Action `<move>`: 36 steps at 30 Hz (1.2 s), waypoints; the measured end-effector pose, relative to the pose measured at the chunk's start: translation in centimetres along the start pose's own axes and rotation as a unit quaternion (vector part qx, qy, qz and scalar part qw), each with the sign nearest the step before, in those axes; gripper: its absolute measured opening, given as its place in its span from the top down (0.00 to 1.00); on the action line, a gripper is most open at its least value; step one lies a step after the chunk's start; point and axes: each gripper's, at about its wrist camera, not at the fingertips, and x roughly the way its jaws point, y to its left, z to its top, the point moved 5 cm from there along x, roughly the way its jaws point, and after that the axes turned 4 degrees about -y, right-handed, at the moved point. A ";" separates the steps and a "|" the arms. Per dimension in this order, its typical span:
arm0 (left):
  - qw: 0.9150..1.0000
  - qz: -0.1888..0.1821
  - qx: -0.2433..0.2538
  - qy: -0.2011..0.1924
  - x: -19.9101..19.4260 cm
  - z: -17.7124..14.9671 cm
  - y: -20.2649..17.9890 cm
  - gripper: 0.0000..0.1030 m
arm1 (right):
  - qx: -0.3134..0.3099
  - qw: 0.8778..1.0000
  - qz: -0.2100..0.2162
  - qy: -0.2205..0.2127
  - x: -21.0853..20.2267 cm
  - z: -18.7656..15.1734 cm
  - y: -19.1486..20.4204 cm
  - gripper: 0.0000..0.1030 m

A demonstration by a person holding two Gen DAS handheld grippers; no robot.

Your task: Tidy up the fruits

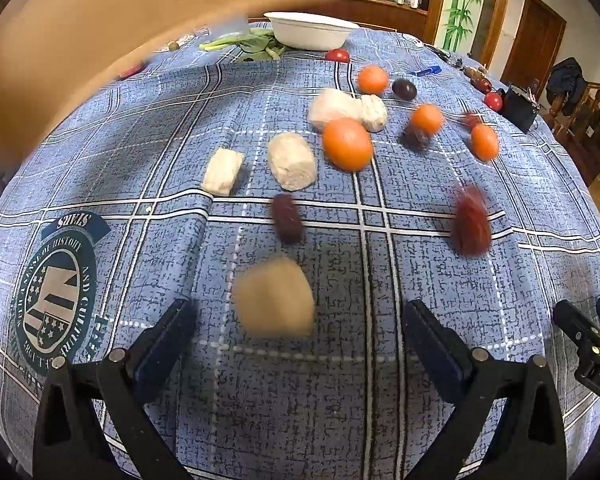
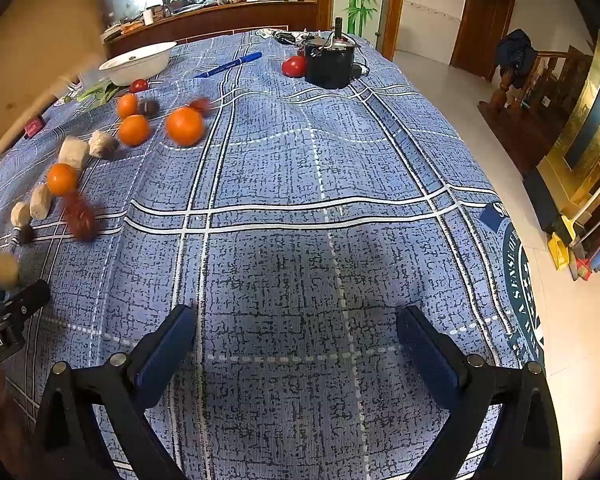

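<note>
Both tongs, left (image 1: 296, 344) and right (image 2: 296, 344), hang wide apart and empty above the worktop (image 2: 300, 184), whose scattered oranges (image 1: 347, 144) and dates (image 1: 288, 218) toward its far-left part could roll off if nudged.

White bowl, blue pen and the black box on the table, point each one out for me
white bowl (image 2: 140, 65), right wrist view, on its outer wall.
blue pen (image 2: 229, 65), right wrist view, on the middle of its barrel.
black box (image 2: 328, 68), right wrist view, on its front face.
</note>
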 end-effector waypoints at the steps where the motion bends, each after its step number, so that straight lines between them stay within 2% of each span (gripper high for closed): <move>1: 1.000 0.000 0.000 0.000 -0.1 -0.1 0.0 0.00 | 0.003 1.000 0.004 0.003 0.0 0.0 0.0 0.01; 4: 1.000 -0.004 -0.003 0.009 0.0 0.0 0.0 0.00 | 0.002 1.000 0.003 0.003 0.0 0.0 0.0 0.01; 30: 1.000 -0.002 -0.005 0.010 0.0 -0.1 0.1 0.00 | 0.007 1.000 -0.002 0.007 0.2 0.0 0.1 0.01; 32: 1.000 -0.001 0.005 0.012 -0.1 0.0 0.2 0.00 | 0.003 1.000 -0.009 0.012 -0.2 0.4 0.5 0.01; 34: 1.000 0.010 0.015 0.012 -0.5 0.1 0.6 0.00 | 0.002 1.000 -0.006 -0.006 -1.5 0.9 1.1 0.01; 36: 1.000 0.012 0.018 0.008 -1.6 0.5 1.5 0.00 | 0.000 1.000 -0.001 -0.006 -2.7 1.6 2.0 0.01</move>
